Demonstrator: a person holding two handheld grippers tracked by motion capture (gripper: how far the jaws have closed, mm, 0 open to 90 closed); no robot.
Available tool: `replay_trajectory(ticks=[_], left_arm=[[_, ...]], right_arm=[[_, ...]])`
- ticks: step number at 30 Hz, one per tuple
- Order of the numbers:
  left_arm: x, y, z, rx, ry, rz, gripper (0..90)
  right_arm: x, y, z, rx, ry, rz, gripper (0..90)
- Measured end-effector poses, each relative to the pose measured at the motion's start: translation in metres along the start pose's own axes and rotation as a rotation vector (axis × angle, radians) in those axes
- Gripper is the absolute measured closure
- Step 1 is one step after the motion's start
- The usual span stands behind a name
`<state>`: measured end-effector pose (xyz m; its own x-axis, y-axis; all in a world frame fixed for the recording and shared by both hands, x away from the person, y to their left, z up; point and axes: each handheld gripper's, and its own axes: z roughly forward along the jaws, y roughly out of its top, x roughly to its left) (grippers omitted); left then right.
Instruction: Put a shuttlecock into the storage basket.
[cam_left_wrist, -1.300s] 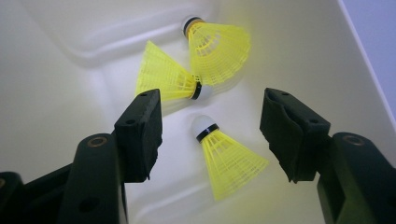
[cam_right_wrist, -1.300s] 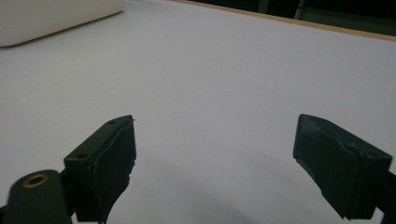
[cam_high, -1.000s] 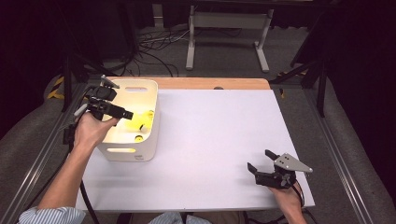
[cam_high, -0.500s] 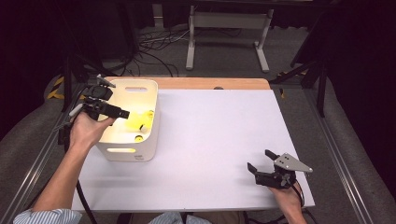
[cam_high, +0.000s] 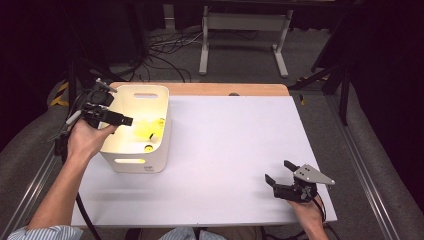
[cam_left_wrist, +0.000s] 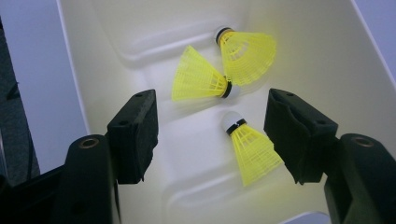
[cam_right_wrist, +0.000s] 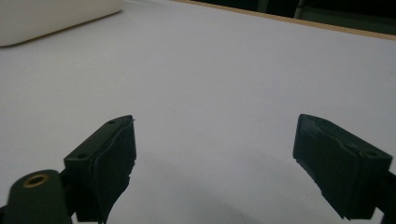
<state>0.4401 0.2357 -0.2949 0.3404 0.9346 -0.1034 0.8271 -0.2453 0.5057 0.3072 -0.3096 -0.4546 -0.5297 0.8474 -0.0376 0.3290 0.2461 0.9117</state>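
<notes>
Shuttlecocks, three yellow ones, lay in the white bin (cam_high: 159, 134) at the tabletop's (cam_high: 235, 145) left. Above them hung the left claw (cam_left_wrist: 212, 135), agape and empty; the right claw (cam_right_wrist: 215, 158) rested open. Closing on the nearest shuttlecock (cam_left_wrist: 250, 147) by its skirt looked safest.

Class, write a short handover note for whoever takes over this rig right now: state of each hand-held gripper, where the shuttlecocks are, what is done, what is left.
Left hand-held gripper: open, empty, over the white bin.
Right hand-held gripper: open, empty, low over the table at its near right.
Three yellow shuttlecocks lie loose on the bin floor; two touch, one lies apart between the left jaws.
Done: none gripped.
Left: probably lower, close on the nearest one.
</notes>
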Motion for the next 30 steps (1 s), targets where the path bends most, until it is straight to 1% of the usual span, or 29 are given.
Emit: replay_trajectory(ticks=[18,24,30], left_arm=[[0.01,-0.003,-0.006,-0.005,0.016,-0.014,36.3],[0.017,-0.005,-0.009,-0.009,0.024,-0.032,36.4],[0.021,-0.007,-0.011,-0.014,0.027,-0.037,36.3]], right_arm=[[0.0,0.0,0.0,0.002,0.001,-0.001,13.8],[0.0,0.0,0.001,0.003,0.0,-0.001,13.7],[0.0,0.0,0.001,0.002,0.0,0.002,13.8]])
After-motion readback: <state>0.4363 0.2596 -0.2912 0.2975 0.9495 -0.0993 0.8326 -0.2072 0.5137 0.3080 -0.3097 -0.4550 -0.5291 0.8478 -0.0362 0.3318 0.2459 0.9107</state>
